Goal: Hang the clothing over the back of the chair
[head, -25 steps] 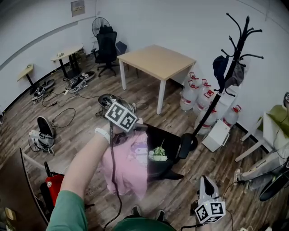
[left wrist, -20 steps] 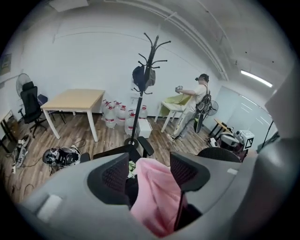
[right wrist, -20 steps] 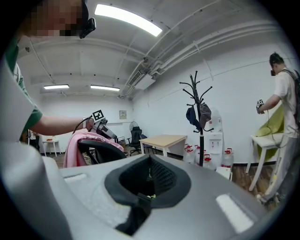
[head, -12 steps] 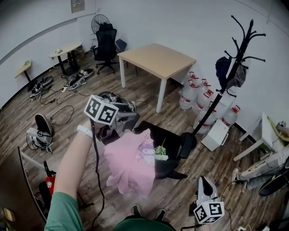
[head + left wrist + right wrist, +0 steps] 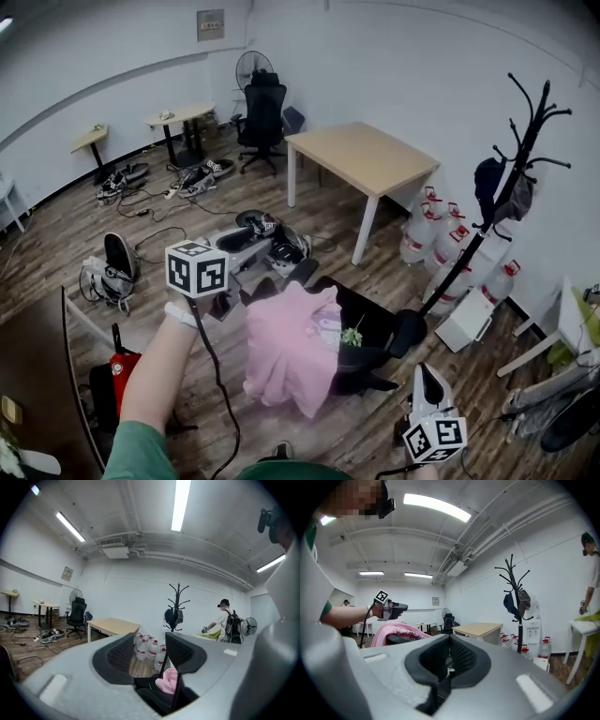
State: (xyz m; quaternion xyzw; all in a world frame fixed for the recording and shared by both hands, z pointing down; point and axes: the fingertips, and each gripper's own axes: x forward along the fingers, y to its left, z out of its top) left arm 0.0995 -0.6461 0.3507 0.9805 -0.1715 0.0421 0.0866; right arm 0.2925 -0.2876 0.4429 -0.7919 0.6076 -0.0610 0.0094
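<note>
Clothing [image 5: 286,361], pink, is draped over the back of the black chair [image 5: 370,323]. The full drape is shown only in the head view. Left gripper [image 5: 147,660] jaws are apart and closing, with nothing between the pads. Right gripper [image 5: 449,656] jaws are pressed together, empty. Wood floor [image 5: 56,244]; table [image 5: 366,155], coat rack [image 5: 527,141] and water bottles [image 5: 441,234] are seen beyond the chair.

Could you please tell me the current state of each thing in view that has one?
pink garment: draped over the chair back, free of both grippers.
black chair: upright, its back covered by the garment.
left gripper: jaws apart and closing, nothing between them.
right gripper: jaws shut, empty.
coat rack: upright, dark items hanging on it.
water bottles: upright by the wall.
</note>
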